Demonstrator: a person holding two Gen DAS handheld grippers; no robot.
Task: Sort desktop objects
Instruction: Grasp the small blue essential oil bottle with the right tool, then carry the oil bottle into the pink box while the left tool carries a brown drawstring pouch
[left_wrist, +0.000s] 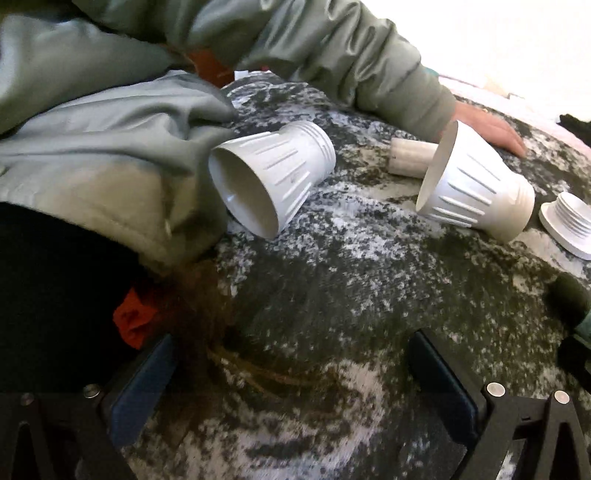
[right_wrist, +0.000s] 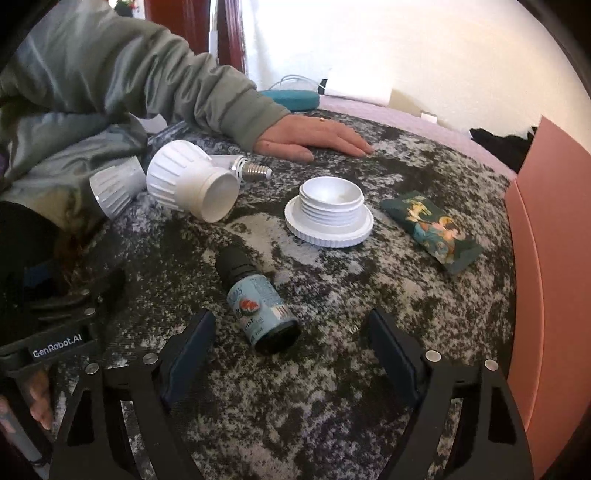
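Note:
Two white ribbed plastic cups lie on their sides on a dark mottled mat (left_wrist: 332, 295): one (left_wrist: 271, 181) on the left, one (left_wrist: 476, 188) on the right, also in the right wrist view (right_wrist: 188, 181). A small bulb (right_wrist: 247, 170) lies behind it. A white threaded lid (right_wrist: 328, 216) sits mid-mat. A small blue bottle (right_wrist: 260, 301) lies just ahead of my right gripper (right_wrist: 291, 347), which is open and empty. A teal packet (right_wrist: 432, 230) lies to the right. My left gripper (left_wrist: 291, 365) is open and empty, well short of the cups.
A person's arm in a grey-green jacket reaches across the back, hand (right_wrist: 317, 138) flat on the mat. A pink board (right_wrist: 546, 258) stands at the right edge. A teal object (right_wrist: 291, 98) and white items lie behind. The other gripper's body (right_wrist: 55, 332) is at the left.

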